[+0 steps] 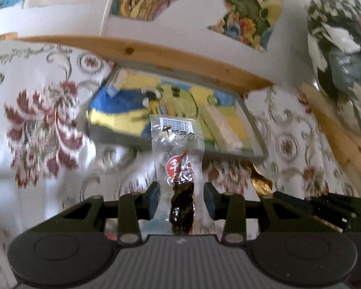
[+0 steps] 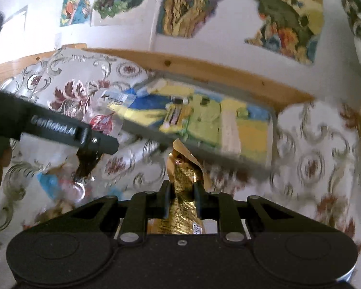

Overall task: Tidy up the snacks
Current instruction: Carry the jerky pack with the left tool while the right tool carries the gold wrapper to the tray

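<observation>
On my left wrist view, the left gripper (image 1: pixel 181 202) holds a clear snack packet (image 1: pixel 179 159) with dark contents and a red round label; the jaws stand moderately apart with the packet's sides against the blue pads (image 1: pixel 154 202), and the packet stands upright between them, its barcode end uppermost. On my right wrist view, the right gripper (image 2: pixel 181 201) has its jaws drawn close together on a gold foil packet (image 2: pixel 184 192), which rises crumpled above the fingertips. The same view shows the left gripper (image 2: pixel 91 149) entering from the left with the clear packet (image 2: pixel 106 118) angled toward a grey tray (image 2: pixel 250 166). That tray (image 1: pixel 122 139) rests on a floral tablecloth (image 1: pixel 43 130) against a wooden rail (image 1: pixel 156 57) and holds yellow, blue and green packages (image 1: pixel 175 101); both held packets are outside it, on its near side. Whether either packet touches the tray, I cannot tell. Further wrappers (image 2: pixel 57 183) lie on the cloth at lower left, blurred. Colourful posters (image 2: pixel 192 12) cover the wall behind.
</observation>
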A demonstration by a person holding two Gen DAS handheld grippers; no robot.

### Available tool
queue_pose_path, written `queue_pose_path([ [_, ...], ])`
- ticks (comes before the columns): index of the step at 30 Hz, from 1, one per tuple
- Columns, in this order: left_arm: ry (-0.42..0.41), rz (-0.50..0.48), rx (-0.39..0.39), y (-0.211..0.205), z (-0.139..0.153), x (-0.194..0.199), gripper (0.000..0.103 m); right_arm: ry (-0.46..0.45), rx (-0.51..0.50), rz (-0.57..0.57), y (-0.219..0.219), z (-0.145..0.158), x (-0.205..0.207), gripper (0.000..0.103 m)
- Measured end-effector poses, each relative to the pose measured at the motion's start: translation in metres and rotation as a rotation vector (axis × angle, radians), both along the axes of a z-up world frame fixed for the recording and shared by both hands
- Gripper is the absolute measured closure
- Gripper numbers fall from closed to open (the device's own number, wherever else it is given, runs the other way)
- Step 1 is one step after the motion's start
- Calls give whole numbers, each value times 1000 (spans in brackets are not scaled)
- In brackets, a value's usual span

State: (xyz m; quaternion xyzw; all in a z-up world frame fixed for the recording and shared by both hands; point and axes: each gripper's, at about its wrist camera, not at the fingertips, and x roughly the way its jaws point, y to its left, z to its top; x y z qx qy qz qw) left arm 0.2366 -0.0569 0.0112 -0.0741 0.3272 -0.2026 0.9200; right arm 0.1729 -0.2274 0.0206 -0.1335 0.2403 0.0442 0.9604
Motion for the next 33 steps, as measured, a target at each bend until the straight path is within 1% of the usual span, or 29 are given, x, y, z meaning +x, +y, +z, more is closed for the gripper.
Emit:
queue_pose_path([
  [3, -30, 8, -6, 0, 10, 26, 60, -47, -9, 22, -1, 10, 21, 82],
  [8, -54, 33, -10, 1, 19, 72, 60, -123, -18, 47, -2, 19, 69, 82],
  [13, -70, 76, 4, -2, 18, 116, 60, -136, 0, 49, -4, 14, 115, 82],
  [18, -46, 123, -28, -5, 9, 155, 60, -133, 2, 41, -8, 9, 146, 82],
  [22, 2, 144, -46, -7, -2, 179, 59, -118, 11, 23, -11, 0, 166, 82],
  [24, 30, 148, -49, -7, -9, 186, 60, -110, 34, 12, -10, -5, 172, 82],
  [28, 78, 154, -52, -6, -20, 194, 60, -101, 28, 10, -6, -14, 180, 81],
  [33, 104, 171, -24, -8, -33, 198, 60, -82, 47, 1, -6, -17, 185, 81],
])
